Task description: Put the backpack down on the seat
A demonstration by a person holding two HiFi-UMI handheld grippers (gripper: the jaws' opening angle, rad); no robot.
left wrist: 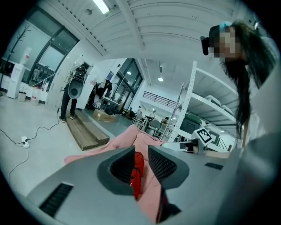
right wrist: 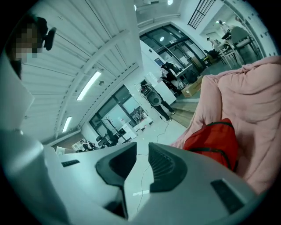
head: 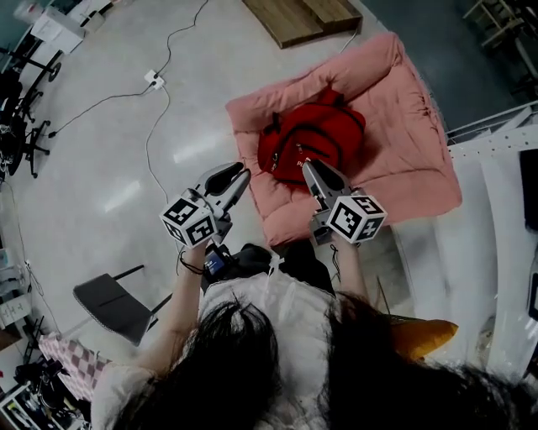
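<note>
The red backpack (head: 311, 138) lies on the pink cushioned seat (head: 403, 126), on its left half, with no gripper touching it. My left gripper (head: 244, 172) hovers off the seat's left front corner, jaws drawn almost together with only a narrow slit and nothing in it. My right gripper (head: 307, 165) hangs just above the backpack's near edge, jaws likewise nearly closed and empty. In the left gripper view the backpack (left wrist: 138, 169) shows through the slit of the gripper (left wrist: 141, 160), far beyond it. In the right gripper view the backpack (right wrist: 213, 143) lies to the right of the gripper (right wrist: 142, 154).
A wooden pallet (head: 298, 17) lies beyond the seat. A cable with a power strip (head: 153, 80) runs across the floor at the left. A dark chair (head: 113, 306) stands near left. White shelving (head: 496, 143) borders the seat's right side. People (left wrist: 70, 96) stand far off.
</note>
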